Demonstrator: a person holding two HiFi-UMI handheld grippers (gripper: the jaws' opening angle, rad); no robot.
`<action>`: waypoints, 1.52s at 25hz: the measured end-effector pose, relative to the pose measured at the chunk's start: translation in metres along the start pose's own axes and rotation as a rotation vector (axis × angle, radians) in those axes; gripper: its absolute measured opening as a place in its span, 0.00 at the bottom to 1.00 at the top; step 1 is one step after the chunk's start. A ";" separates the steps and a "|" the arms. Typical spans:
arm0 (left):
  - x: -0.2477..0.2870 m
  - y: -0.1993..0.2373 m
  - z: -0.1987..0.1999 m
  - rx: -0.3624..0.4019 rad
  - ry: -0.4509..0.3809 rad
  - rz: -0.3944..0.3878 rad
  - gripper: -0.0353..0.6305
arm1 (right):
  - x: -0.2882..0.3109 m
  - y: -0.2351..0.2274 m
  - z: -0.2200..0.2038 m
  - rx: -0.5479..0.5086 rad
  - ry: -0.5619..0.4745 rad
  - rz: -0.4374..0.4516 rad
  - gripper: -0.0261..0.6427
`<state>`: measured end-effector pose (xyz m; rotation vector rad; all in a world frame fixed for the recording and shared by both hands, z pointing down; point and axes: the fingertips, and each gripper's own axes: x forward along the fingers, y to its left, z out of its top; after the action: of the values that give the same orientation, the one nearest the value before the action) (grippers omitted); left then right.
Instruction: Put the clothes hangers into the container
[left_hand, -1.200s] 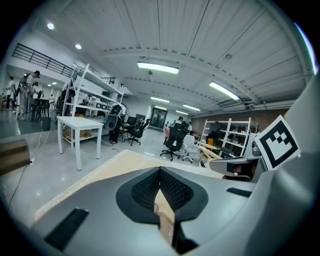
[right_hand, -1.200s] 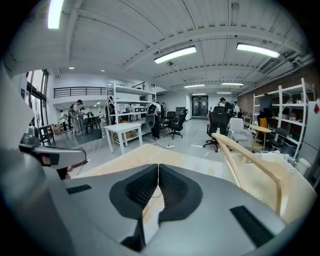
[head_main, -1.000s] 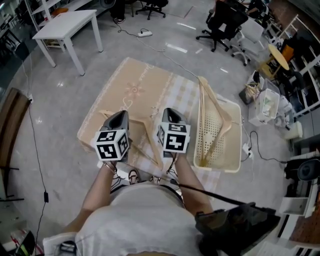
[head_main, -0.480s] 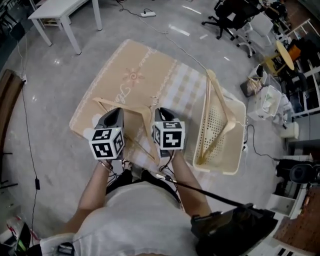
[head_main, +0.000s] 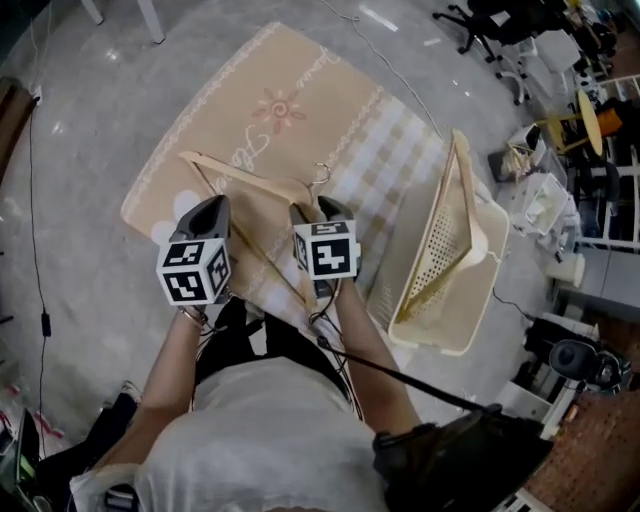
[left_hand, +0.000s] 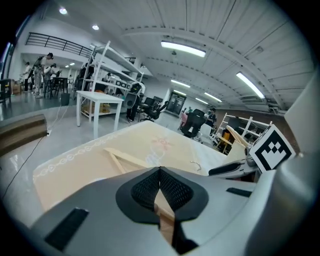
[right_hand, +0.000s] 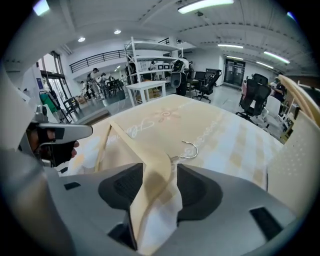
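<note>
Head view | right gripper (head_main: 326, 207) just spread round pale wooden hanger (head_main: 245, 173) | left gripper (head_main: 208, 206) closed

Grey polished floor (head_main: 70, 110). Black office chairs (head_main: 500, 15) at 1 o'clock. White table (left_hand: 100, 96), white shelving (right_hand: 152, 45), lit ceiling strip lights (left_hand: 182, 48).
</note>
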<state>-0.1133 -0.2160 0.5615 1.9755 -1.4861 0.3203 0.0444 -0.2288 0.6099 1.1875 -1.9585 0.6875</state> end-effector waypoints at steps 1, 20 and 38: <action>0.001 0.004 -0.003 -0.009 0.003 0.004 0.07 | 0.005 0.001 -0.001 -0.016 0.014 -0.001 0.35; -0.011 0.042 -0.018 -0.092 0.001 0.038 0.07 | 0.022 0.000 -0.002 0.032 0.113 -0.083 0.34; -0.042 -0.025 0.036 0.059 -0.082 -0.092 0.07 | -0.101 -0.038 0.075 0.182 -0.304 -0.229 0.33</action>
<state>-0.1100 -0.2018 0.5029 2.1196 -1.4455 0.2492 0.0863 -0.2502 0.4868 1.6814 -1.9897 0.6017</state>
